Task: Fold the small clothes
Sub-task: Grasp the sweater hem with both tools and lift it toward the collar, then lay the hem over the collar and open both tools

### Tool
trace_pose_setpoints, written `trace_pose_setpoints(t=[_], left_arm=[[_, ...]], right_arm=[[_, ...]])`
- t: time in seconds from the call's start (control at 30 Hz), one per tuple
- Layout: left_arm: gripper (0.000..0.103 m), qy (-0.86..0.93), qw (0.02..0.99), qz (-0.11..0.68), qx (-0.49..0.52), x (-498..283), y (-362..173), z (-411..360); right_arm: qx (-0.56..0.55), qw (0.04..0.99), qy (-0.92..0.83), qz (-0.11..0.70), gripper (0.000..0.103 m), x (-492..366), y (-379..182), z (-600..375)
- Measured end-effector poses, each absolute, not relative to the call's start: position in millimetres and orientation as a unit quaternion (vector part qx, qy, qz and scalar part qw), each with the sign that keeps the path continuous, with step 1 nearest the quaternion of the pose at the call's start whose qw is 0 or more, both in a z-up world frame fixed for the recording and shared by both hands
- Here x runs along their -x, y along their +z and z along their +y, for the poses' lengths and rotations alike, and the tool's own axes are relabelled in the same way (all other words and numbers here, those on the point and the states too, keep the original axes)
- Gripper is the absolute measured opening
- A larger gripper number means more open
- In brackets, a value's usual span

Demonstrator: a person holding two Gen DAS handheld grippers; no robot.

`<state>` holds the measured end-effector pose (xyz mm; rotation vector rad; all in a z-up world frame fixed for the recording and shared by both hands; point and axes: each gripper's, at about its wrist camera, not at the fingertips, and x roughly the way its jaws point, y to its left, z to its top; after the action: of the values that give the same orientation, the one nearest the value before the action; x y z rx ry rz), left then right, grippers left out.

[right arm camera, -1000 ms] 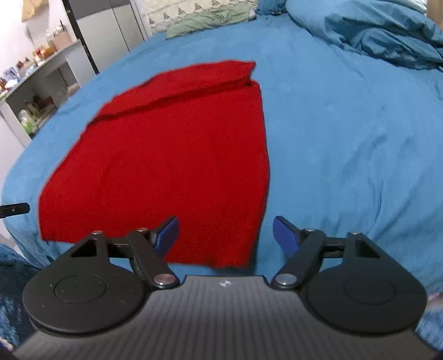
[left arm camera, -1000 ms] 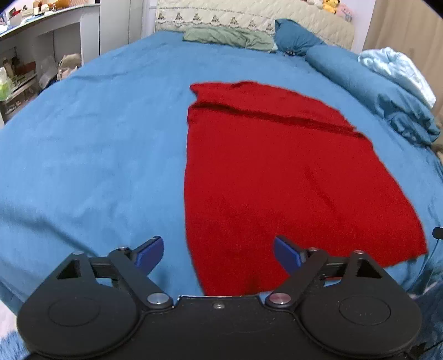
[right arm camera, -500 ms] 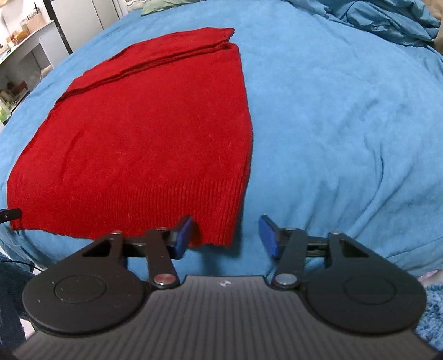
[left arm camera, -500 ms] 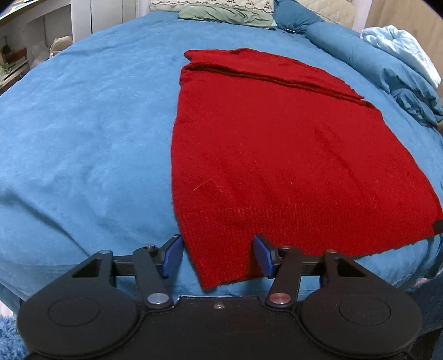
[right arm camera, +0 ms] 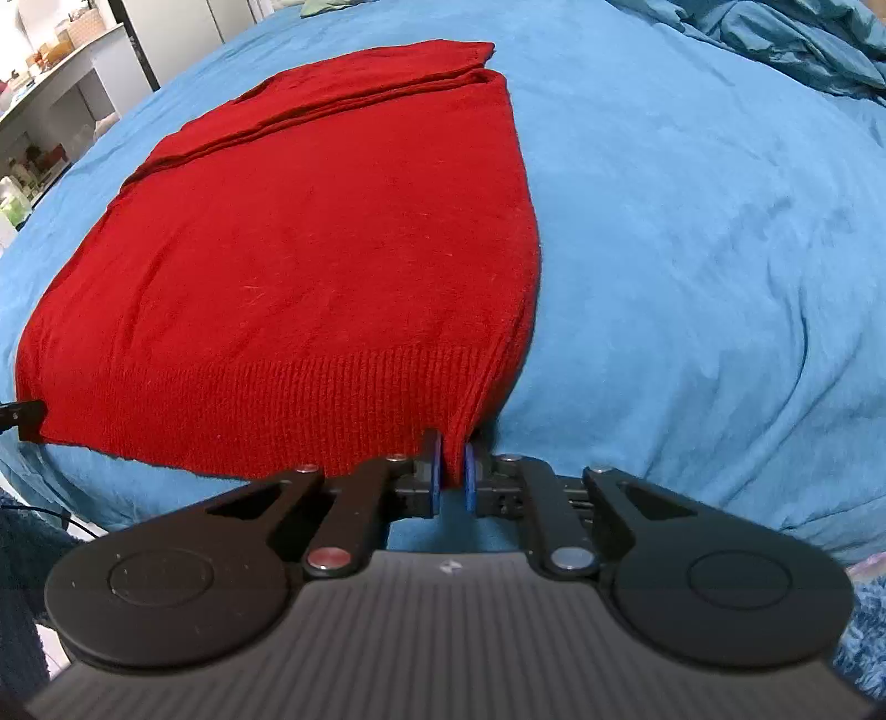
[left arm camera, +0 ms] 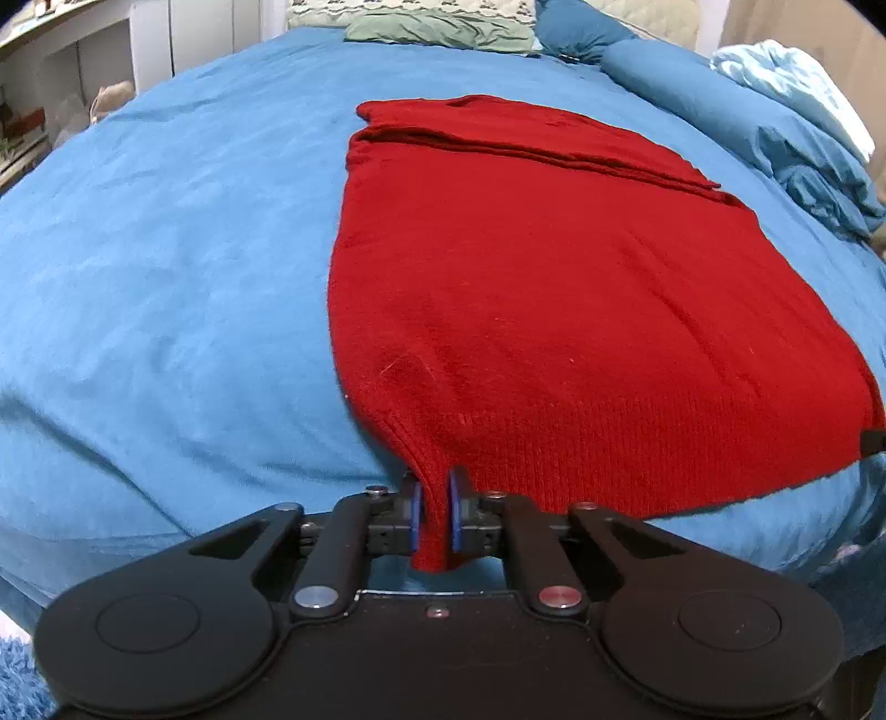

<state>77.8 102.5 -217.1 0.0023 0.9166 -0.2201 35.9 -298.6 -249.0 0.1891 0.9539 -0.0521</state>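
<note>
A red knitted sweater [left arm camera: 554, 288] lies flat on the blue bedsheet [left arm camera: 166, 277], its top part folded over at the far end. My left gripper [left arm camera: 433, 487] is at the near left corner of the ribbed hem; its jaws are closing and the blue pads press on the bunched fabric. In the right wrist view the sweater [right arm camera: 310, 249] spreads to the left, and my right gripper [right arm camera: 453, 451] has its jaws closing on the near right hem corner, pads squeezing the knit. Both corners are pinched up slightly off the sheet [right arm camera: 692, 249].
A rumpled blue duvet [left arm camera: 775, 144] and pillows [left arm camera: 443, 33] lie at the bed's far side. White shelves [right arm camera: 50, 111] stand to the left of the bed. A blue shaggy rug [left arm camera: 16, 675] shows below the bed's near edge.
Both grippers have sunk toward the near hem and gone from wide open to closed on its two corners. The fabric at each corner is now bunched between the pads.
</note>
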Motion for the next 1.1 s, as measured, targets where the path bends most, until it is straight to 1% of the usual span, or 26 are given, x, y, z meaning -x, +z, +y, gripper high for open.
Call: trace_pose_setpoints(t=[0.23, 0.37, 0.53, 0.7, 0.8, 0.93, 1.03, 1.1], left_arm=[[0.006, -0.107, 0.891, 0.440, -0.004, -71.9, -206.8, 101.4], [0.006, -0.112, 0.897, 0.428, 0.012, -66.3, -186.3, 107.0], [0.006, -0.122, 0.906, 0.404, 0.043, -69.3, -144.8, 115.8], [0.006, -0.133, 0.926, 0.347, 0.066, -96.0, -88.3, 115.4], [0.005, -0.138, 0.937, 0.314, 0.071, -133.5, -53.8, 109.8], [0.005, -0.133, 0.948, 0.277, 0.085, -214.5, -20.3, 104.0], [0.005, -0.121, 0.953, 0.266, 0.084, -287.4, -11.7, 95.0], [0.005, -0.105, 0.954, 0.268, 0.087, -339.6, -20.6, 89.4]], right_arm=[[-0.124, 0.886, -0.018, 0.447, 0.021, -31.2, -244.6, -304.1], [-0.168, 0.894, -0.003, 0.416, 0.020, -22.2, -224.6, -314.6], [-0.203, 0.906, 0.013, 0.372, 0.020, -19.8, -186.3, -329.2], [-0.215, 0.925, 0.036, 0.310, 0.020, -43.7, -133.2, -342.2], [-0.217, 0.934, 0.052, 0.280, 0.020, -79.6, -103.0, -353.4], [-0.207, 0.944, 0.058, 0.249, 0.020, -158.6, -67.9, -372.5], [-0.210, 0.947, 0.053, 0.239, 0.020, -234.0, -55.8, -388.2], [-0.226, 0.942, 0.047, 0.244, 0.020, -289.9, -62.8, -399.4]])
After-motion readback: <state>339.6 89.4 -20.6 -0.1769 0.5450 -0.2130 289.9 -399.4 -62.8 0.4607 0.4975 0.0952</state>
